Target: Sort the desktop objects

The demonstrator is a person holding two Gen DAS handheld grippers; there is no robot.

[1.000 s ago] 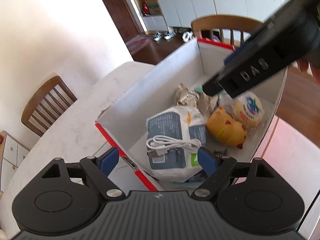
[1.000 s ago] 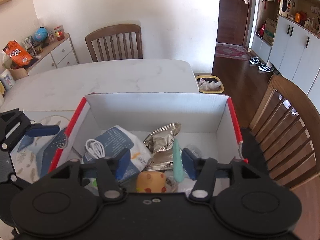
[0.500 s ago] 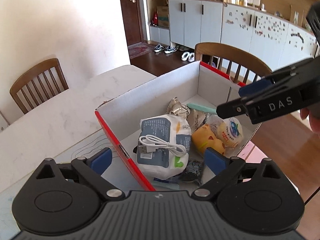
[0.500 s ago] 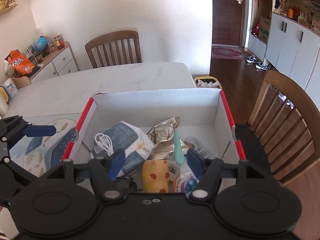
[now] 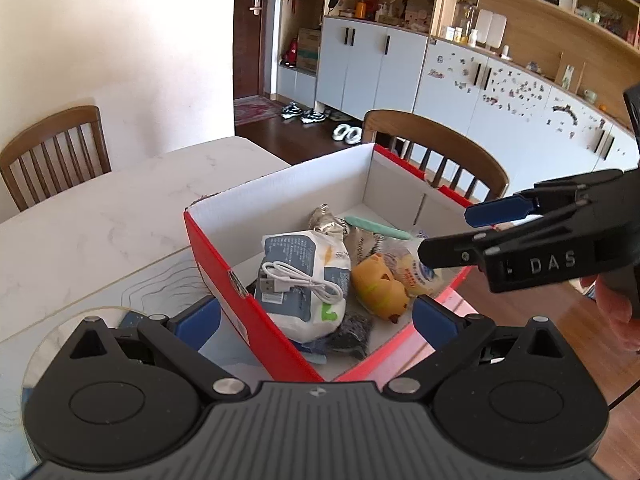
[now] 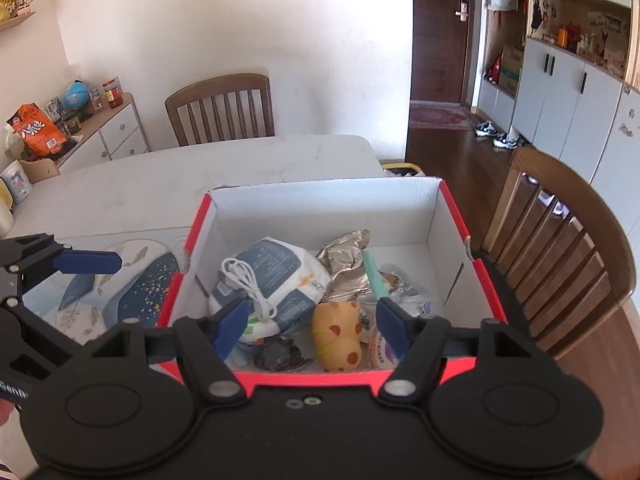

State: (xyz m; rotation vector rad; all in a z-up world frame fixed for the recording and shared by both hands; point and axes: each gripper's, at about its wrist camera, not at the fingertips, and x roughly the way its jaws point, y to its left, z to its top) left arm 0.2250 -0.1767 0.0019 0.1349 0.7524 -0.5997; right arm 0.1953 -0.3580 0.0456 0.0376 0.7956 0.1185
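While both claws hang spread and empty above the red-and-white box (image 6: 448, 216), the right gripper (image 6: 310, 322) sits nearer the contents: its blue pads frame the yellow spotted toy (image 6: 338, 338), which lies just ahead and below, long axis running roughly away from the claw, so a straight drop between the jaws looks the simplest reach. Beside the toy, toward the left wall, lies a white and blue-grey pouch (image 6: 276, 280) with a coiled white USB cable (image 6: 248, 286) resting on top; its print is too small to read. Behind them come a crumpled silver foil wrapper (image 6: 346, 252) and a slim teal stick (image 6: 372, 276) pointing toward the far wall. From the left view, the left gripper (image 5: 316, 320) straddles the near red corner, one pad outside the wall over a patterned mat (image 6: 136, 292). Only "DAS" on the right gripper's side reads clearly. Everything sorted seems already inside the box.
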